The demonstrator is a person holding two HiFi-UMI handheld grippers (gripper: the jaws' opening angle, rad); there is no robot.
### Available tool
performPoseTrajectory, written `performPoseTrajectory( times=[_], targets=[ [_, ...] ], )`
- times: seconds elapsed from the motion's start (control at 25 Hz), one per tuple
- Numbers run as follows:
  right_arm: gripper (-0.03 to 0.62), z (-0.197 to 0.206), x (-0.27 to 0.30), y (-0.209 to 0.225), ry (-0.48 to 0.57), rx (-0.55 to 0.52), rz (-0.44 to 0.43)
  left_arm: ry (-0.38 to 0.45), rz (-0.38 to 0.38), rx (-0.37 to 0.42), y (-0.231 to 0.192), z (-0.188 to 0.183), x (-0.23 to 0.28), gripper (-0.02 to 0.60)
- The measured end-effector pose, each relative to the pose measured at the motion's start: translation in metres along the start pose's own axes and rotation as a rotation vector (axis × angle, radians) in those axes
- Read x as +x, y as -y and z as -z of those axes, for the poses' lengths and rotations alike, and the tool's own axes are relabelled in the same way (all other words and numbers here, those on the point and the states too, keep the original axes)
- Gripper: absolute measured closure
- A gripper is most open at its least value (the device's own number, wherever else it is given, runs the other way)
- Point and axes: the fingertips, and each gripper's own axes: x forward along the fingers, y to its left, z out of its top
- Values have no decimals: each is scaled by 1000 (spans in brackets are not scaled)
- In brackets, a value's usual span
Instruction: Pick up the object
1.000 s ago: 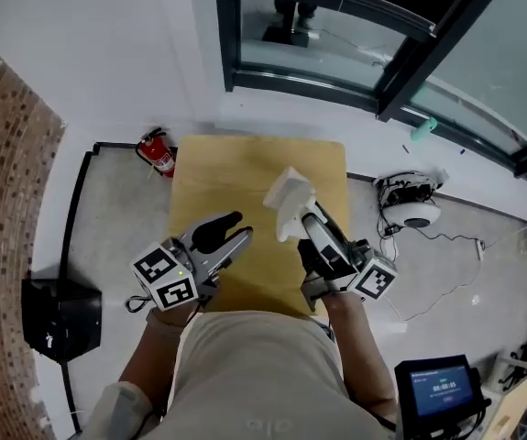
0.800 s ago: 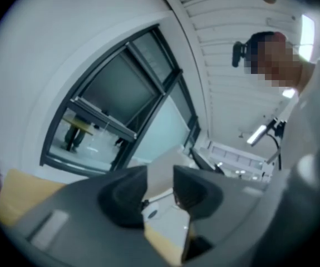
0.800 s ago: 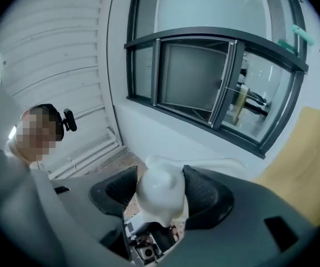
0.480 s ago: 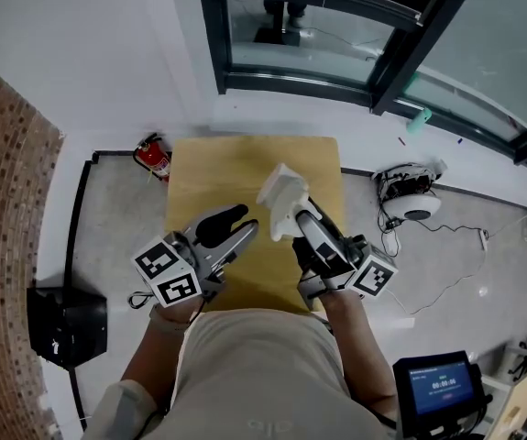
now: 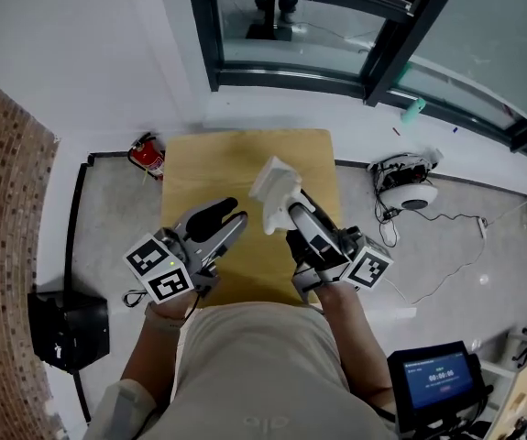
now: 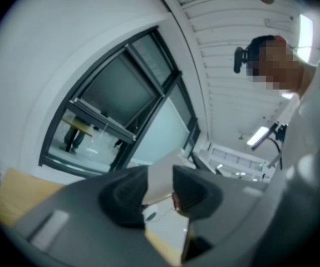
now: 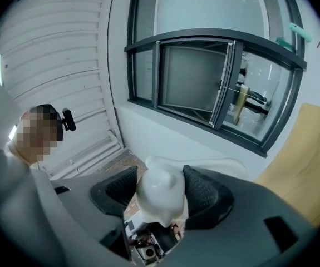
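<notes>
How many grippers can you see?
2. The left gripper hangs open and empty above the left side of the tan tabletop. The right gripper is beside it, shut on a white object. None seem hidden.

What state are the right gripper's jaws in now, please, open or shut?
Shut on the white object: the right gripper has both jaws pressed against its sides, with no gap.

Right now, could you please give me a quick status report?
Right gripper shut on white object, held over table. Left gripper open, empty. Nothing blocking.
</notes>
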Motion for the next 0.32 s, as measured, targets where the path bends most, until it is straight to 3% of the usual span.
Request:
performPoseTrajectory(
  times=[0.32],
  targets=[
    [329, -8, 10, 7, -26, -20, -9, 24, -5, 20, -1, -5, 2, 456]
  ],
)
